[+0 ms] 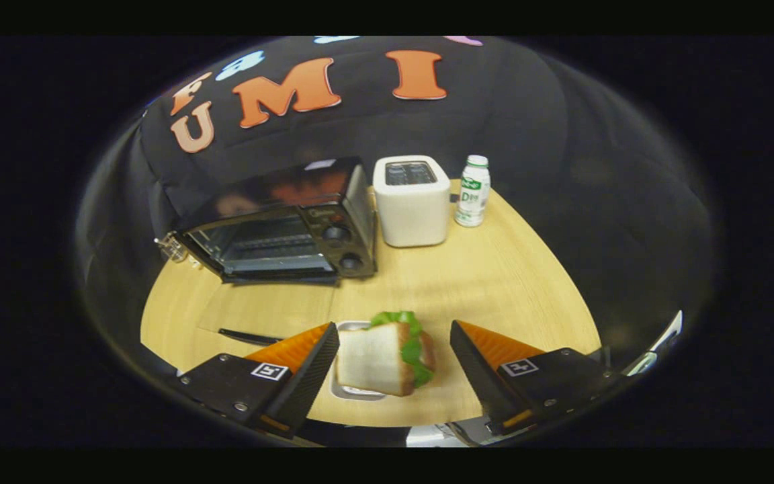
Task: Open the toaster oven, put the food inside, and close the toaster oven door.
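Observation:
A black toaster oven (293,225) stands at the back left of the wooden table (494,282). Its glass door (263,309) hangs open and lies flat toward me, with the dark handle (247,335) at its near edge and the wire rack visible inside. A sandwich (383,359) of white bread and green lettuce rests on a small white tray (353,392) between my fingers. My gripper (394,333) is open around it. The left finger (313,366) is close against the bread, while the right finger (478,363) stands apart from it.
A white pop-up toaster (412,202) sits just right of the oven, and a small white bottle with a green label (473,191) stands beside it. The table's rounded edge curves away on the right. Black cloth walls close in behind.

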### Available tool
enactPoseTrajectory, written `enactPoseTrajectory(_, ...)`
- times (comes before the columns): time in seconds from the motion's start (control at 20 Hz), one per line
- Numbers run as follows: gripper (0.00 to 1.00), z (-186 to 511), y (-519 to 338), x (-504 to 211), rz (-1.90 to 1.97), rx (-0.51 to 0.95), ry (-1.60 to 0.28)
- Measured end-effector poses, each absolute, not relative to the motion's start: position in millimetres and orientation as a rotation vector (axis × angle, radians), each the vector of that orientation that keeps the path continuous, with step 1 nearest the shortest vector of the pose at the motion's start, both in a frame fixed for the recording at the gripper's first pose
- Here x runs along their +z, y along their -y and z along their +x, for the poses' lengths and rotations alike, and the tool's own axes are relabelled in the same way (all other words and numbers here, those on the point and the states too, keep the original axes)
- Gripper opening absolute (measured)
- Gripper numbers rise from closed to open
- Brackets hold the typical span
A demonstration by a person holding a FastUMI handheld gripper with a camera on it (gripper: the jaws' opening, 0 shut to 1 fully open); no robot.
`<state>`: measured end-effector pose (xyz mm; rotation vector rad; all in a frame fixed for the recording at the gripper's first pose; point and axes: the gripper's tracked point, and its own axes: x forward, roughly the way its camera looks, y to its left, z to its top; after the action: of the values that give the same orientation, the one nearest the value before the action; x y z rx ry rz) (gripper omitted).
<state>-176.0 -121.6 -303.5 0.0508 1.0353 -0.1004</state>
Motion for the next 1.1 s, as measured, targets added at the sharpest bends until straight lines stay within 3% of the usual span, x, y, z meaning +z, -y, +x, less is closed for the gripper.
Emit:
enactPoseTrajectory(0.2,0.97,-186.3,125.6,-339.4,0.151,-0.101,-1.093)
enactPoseTrajectory(0.35,0.89,-189.5,121.0,-360.2,0.237,-0.057,-1.147)
enactPoseTrajectory(0.5,0.80,-187.0,114.0,-368.1,0.360,-0.027,-1.171)
enactPoseTrajectory(0.85,0.36,-181.8,104.8,-360.1,0.619,-0.005,-1.174)
enactPoseTrajectory(1.1,0.30,-179.8,105.8,-343.8,0.653,-0.006,-1.124)
